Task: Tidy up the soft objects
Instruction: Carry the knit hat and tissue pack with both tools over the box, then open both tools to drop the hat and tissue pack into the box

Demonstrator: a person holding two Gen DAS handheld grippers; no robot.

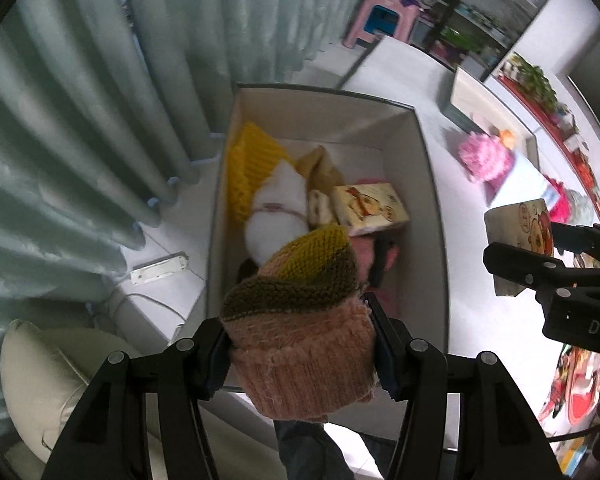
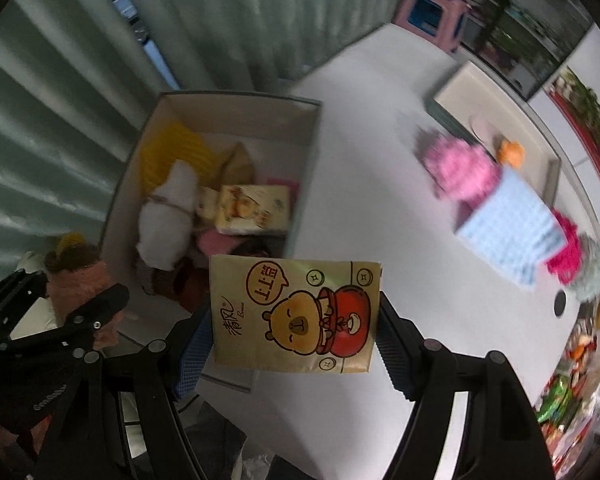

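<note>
Left gripper (image 1: 300, 344) clamps knit hat (image 1: 300, 320); right gripper (image 2: 296, 328) clamps tissue pack (image 2: 296, 312)

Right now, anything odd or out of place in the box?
One thing: a tissue pack lies tilted in the box on the soft knits and plush. Nothing spilled or damaged. Left claw grips a knit hat.

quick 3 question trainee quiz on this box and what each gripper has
1. What does the left gripper hold?
2. True or false: the tissue pack in the right gripper already lies inside the open box.
3. Which item remains on the table? A. pink fluffy item B. white plush toy C. yellow knit

Key:
1. A knitted hat, pink, yellow and olive.
2. False, it is gripped beside the box.
3. A
</note>
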